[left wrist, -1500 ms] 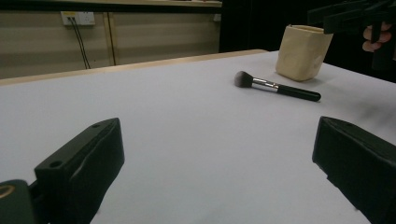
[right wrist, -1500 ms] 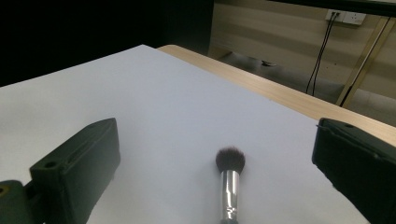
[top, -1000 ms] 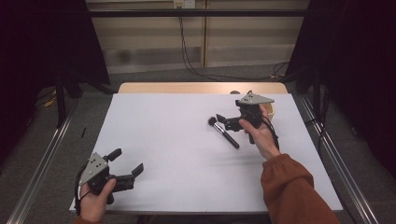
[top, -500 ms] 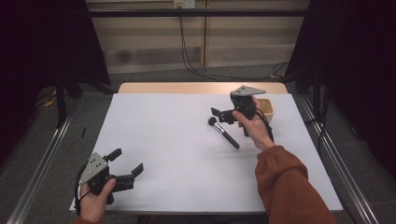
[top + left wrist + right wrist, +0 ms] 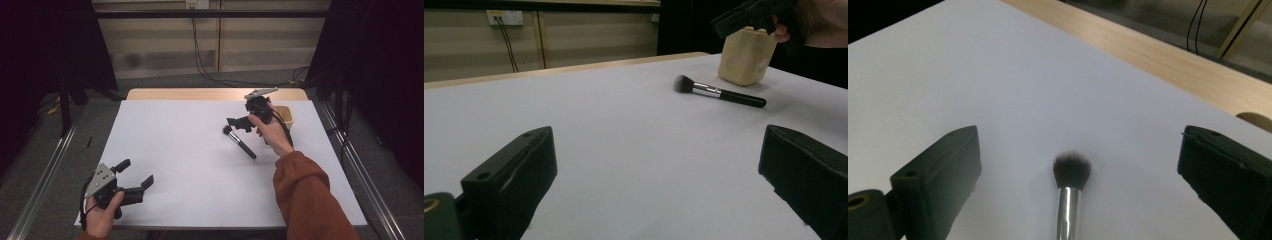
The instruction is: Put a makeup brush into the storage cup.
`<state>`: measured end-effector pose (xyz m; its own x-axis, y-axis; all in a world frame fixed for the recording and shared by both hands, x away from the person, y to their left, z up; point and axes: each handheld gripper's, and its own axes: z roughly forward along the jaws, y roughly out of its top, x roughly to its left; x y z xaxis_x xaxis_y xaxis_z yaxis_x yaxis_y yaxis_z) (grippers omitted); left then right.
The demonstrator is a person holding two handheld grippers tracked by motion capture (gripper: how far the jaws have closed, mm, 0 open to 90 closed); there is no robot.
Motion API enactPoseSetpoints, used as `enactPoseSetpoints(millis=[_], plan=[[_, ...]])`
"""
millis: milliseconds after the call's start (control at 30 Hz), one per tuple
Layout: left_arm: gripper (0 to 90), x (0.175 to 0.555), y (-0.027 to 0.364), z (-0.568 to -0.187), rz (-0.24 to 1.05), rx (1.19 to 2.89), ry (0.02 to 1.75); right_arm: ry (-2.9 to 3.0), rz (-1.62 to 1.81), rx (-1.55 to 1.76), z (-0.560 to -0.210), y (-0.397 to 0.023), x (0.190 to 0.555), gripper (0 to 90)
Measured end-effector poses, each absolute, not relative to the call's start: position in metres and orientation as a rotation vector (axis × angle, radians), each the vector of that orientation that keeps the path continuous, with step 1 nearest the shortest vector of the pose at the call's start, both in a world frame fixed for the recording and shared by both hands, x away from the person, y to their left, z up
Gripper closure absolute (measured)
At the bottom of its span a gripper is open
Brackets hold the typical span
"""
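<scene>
High view: the brush [image 5: 241,141] lies flat on the white table [image 5: 190,150], bristles toward the far left, handle toward the near right, just below the right gripper [image 5: 239,122], whose jaws stand wide. A tan cup [image 5: 286,116] sits behind that hand. The left gripper [image 5: 134,175], also wide, rests at the near left corner.

Left gripper view: the brush [image 5: 719,92] lies well beyond the jaws, bristles left.

Right gripper view: the bristles [image 5: 1072,170] point away, centred between the spread jaws; a wooden edge [image 5: 1168,65] borders the table.

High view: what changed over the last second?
The right gripper moved toward the table's far edge, uncovering the beige cup; it is open above the makeup brush, holding nothing. The brush, the left gripper and the table stayed put.
</scene>
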<state>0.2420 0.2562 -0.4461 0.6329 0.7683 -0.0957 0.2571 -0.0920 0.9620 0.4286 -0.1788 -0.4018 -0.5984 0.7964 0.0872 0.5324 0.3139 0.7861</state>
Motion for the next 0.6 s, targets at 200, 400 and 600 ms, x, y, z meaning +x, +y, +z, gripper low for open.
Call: enactPoseSetpoints(millis=[200,400,600], plan=[[2.2,0.242,0.257,-0.446,0.532,1.654,0.854,2.416,1.054,1.225,-0.402,-0.179,0.434,3.4],[2.2,0.242,0.256,-0.446,0.530,1.656,0.854,2.536,0.923,1.256,-0.403,-0.175,0.438,4.3],[2.2,0.242,0.256,-0.446,0.528,1.657,0.853,2.667,0.762,1.269,-0.407,-0.165,0.444,6.3]])
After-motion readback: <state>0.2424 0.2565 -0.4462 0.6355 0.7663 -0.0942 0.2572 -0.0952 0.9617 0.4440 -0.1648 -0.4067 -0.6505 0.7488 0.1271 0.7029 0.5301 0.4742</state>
